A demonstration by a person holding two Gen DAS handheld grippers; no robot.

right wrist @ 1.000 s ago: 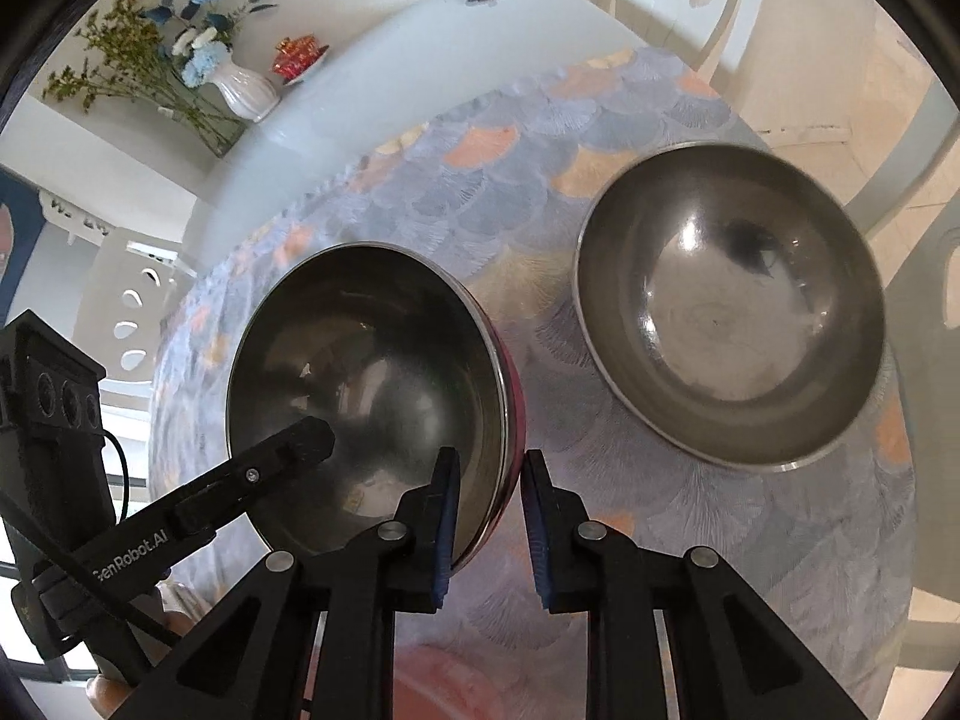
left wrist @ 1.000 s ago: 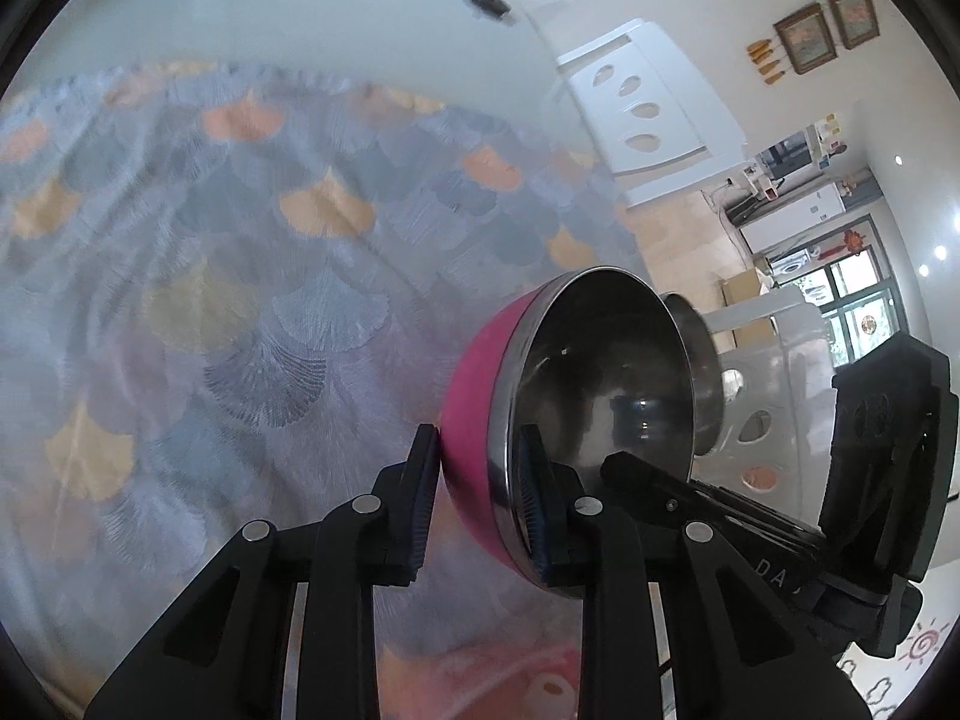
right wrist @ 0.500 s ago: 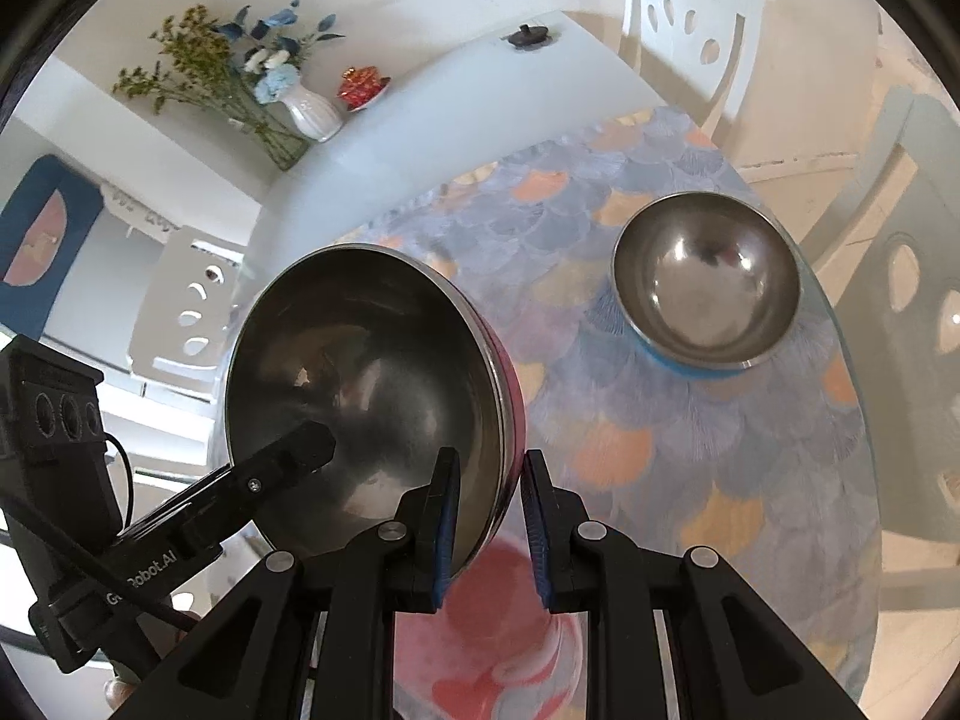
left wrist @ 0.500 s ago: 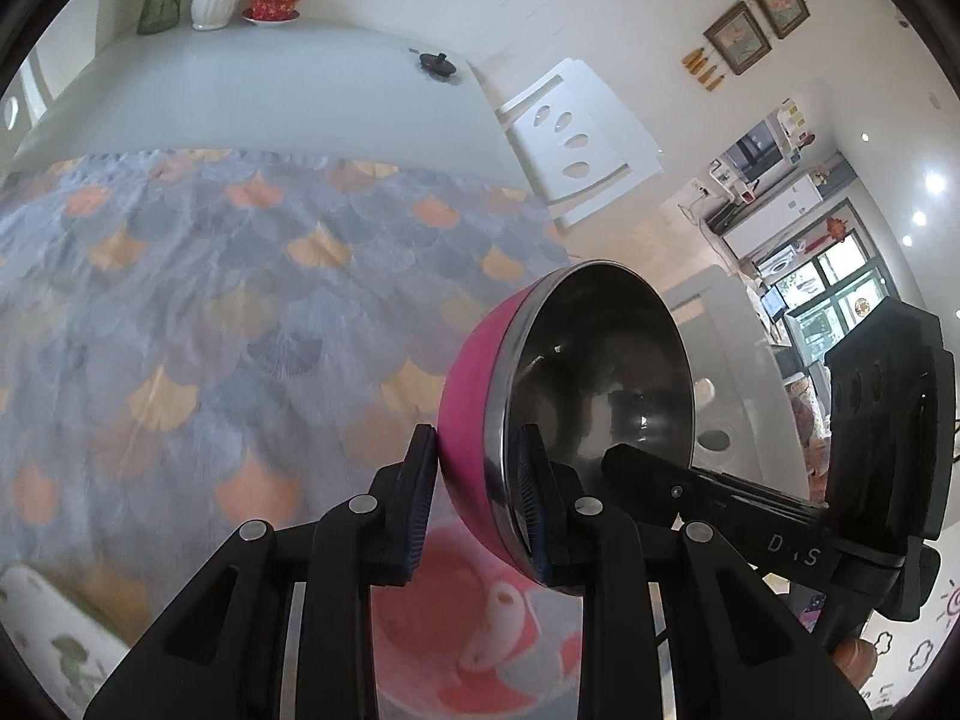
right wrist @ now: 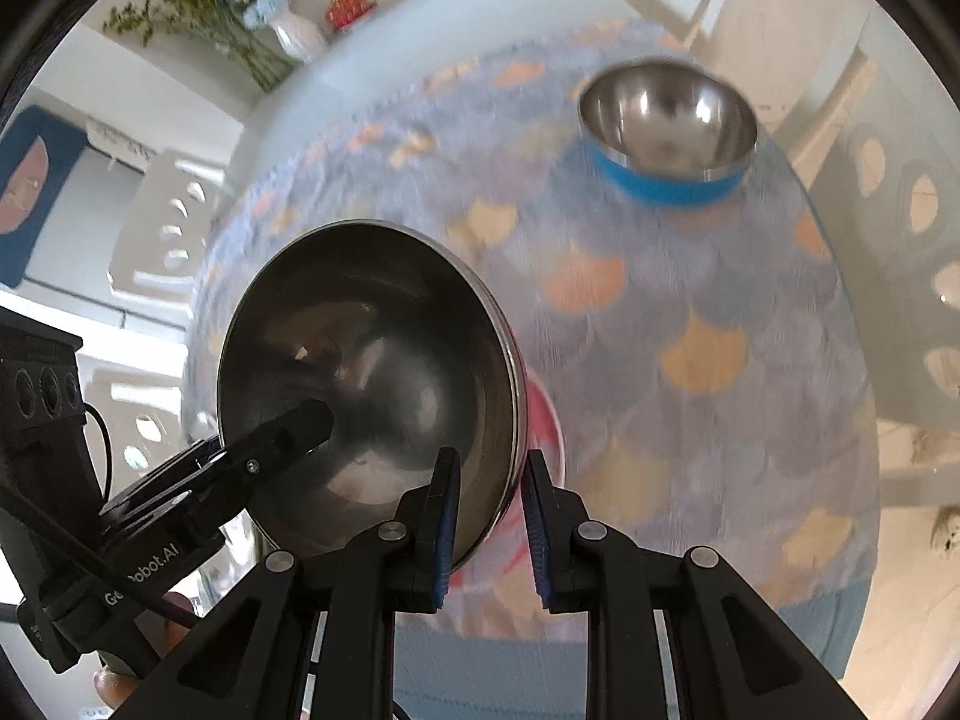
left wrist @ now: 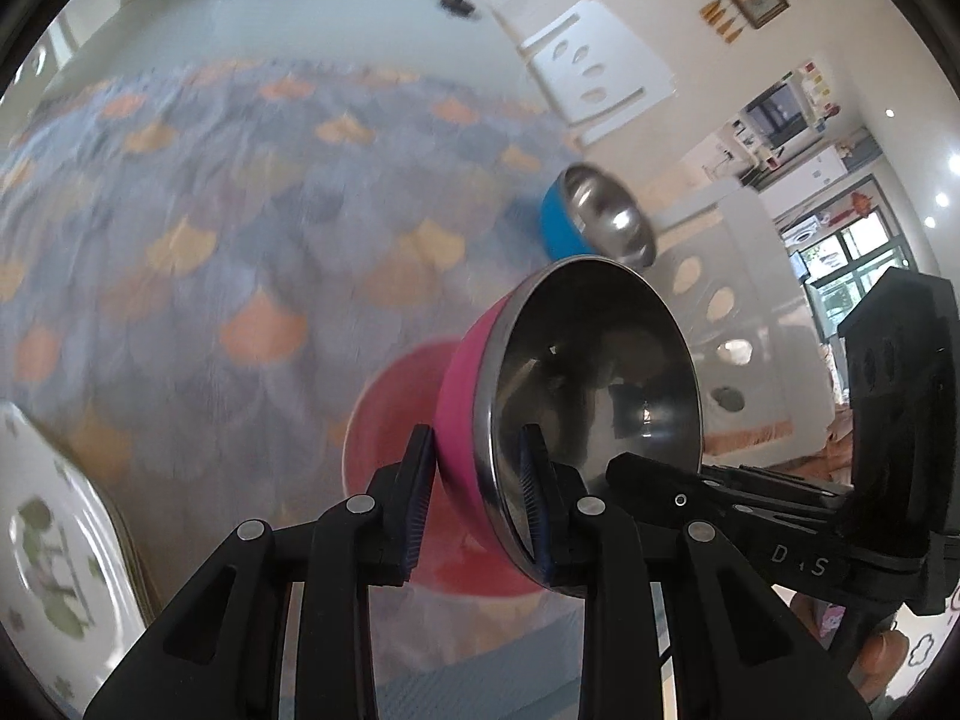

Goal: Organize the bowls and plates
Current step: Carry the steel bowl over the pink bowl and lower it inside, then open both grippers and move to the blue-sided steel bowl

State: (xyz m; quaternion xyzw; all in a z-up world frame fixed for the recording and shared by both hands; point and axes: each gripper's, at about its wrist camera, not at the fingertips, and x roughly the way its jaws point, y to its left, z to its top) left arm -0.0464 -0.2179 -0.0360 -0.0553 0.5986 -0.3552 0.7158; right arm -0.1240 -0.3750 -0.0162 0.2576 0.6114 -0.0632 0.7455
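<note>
left wrist view: left gripper clamped on the rim of the pink bowl, one pad on the pink outer wall, the other on the steel inside; bowl held tilted, above the pink plate on the scale-patterned tablecloth. right gripper seen at the right, a finger reaching into the same bowl. blue bowl upright on the cloth farther back, well apart. white floral plate at the lower left edge. white chair beyond the table.

right wrist view: right gripper closed on the near rim of the pink bowl, pads on either side of the wall. left gripper entering from the left, finger inside the bowl. blue bowl near the far edge of the tablecloth. vase of flowers on the bare tabletop behind.
</note>
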